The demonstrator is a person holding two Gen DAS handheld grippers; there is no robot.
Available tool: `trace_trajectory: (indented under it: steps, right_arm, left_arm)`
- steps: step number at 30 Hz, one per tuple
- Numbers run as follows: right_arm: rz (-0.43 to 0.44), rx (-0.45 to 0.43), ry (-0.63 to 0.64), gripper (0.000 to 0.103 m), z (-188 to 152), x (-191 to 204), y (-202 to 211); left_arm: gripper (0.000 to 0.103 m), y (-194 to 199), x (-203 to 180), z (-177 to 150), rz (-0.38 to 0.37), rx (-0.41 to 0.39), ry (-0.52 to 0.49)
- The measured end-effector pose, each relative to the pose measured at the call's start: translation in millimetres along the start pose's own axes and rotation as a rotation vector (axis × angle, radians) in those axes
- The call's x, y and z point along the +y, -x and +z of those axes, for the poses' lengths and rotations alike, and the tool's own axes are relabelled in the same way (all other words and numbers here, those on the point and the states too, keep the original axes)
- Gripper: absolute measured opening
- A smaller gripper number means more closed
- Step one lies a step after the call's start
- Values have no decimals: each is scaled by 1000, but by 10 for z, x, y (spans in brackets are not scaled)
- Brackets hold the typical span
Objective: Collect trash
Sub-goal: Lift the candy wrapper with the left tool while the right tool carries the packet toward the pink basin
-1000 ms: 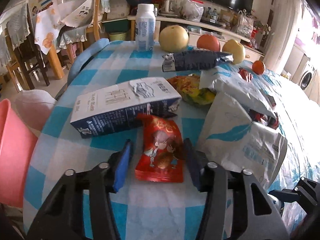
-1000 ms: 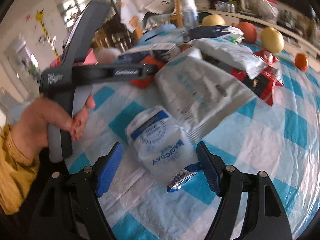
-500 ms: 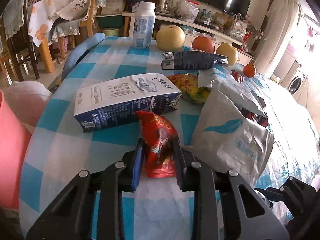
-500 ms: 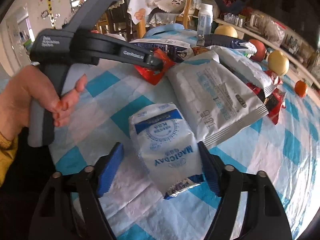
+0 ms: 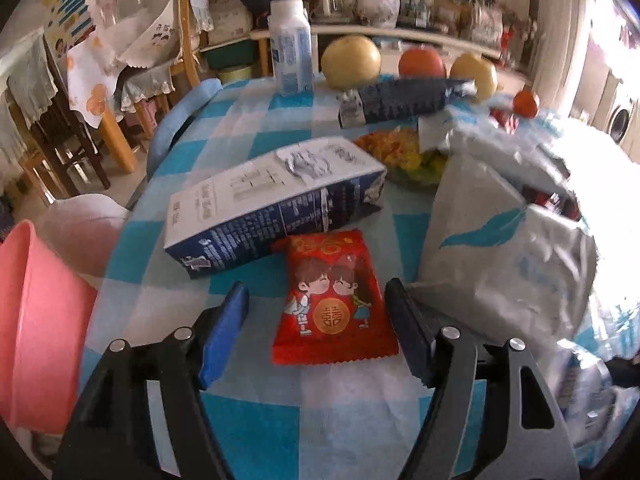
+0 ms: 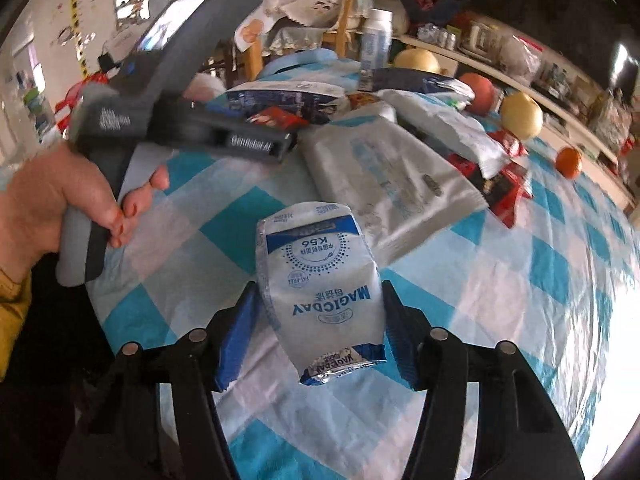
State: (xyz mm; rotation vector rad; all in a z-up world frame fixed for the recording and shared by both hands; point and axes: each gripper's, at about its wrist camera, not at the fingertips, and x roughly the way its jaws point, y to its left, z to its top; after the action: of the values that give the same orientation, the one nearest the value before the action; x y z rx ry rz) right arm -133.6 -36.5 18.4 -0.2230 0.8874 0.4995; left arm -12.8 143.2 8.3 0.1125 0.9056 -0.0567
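Red packet [image 5: 334,300] lies between opening left tongs [image 5: 316,324]; right tongs [image 6: 318,332] closing around white pouch [image 6: 320,280].

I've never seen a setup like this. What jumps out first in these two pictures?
A checked blue-and-white table strewn with empty wrappers. In the left view a red cartoon snack packet lies flat between the opening jaws of the left gripper, untouched. In the right view the right gripper is closing around a white-and-blue MAGICDAY pouch, its pads at the pouch's sides. A row of round fruit lines the table's far edge.
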Motion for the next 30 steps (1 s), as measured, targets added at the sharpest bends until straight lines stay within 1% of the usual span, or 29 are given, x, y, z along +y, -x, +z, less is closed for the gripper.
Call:
trace_trajectory:
  steps: [1,3,6,9,14,15,16,20,22,25,27,28,30]
  right_arm:
    - [2,-1,-13,61,-8,-34,24]
    - [6,-5,-30,61,-30,-79,73]
    - [20,-18,-58,61,-35,-122,151]
    - [20,-30,-80,61,-20,-135,208]
    - [25,-51,-146,61,60,-145,323]
    - [31,-55,-159,61,86,-134,337]
    - [42,-62,-170,61,138,-105,368]
    - [53,-96,-143,61,332,88,460]
    - [60,-114,-117,61,458,244,483]
    - [64,-128,-101,61,563,391,466]
    - [64,-120,-107,61,564,441,407]
    - [64,-114,-110,61,549,458,383]
    - [62,-96,-121,61,489,472,313]
  left_arm:
    - [62,4,5,13,2,-5,7]
    - [51,2,24,32,-28,0,31]
    - [47,10,-7,32,-16,2,16]
    - [45,58,41,27,-47,4,46]
    - [42,304,245,93,-65,-46,98]
    - [20,360,302,110,-68,-59,109]
    - [13,428,383,134,-70,-63,128]
    - [13,705,719,171,-68,-126,200]
    - [13,806,907,150,-81,-145,240]
    - [13,853,1133,110,-133,-134,278]
    - [13,830,1178,64,-190,-110,278]
    - [13,820,1151,51,-197,-104,263]
    - [29,775,1028,41,-225,-81,208]
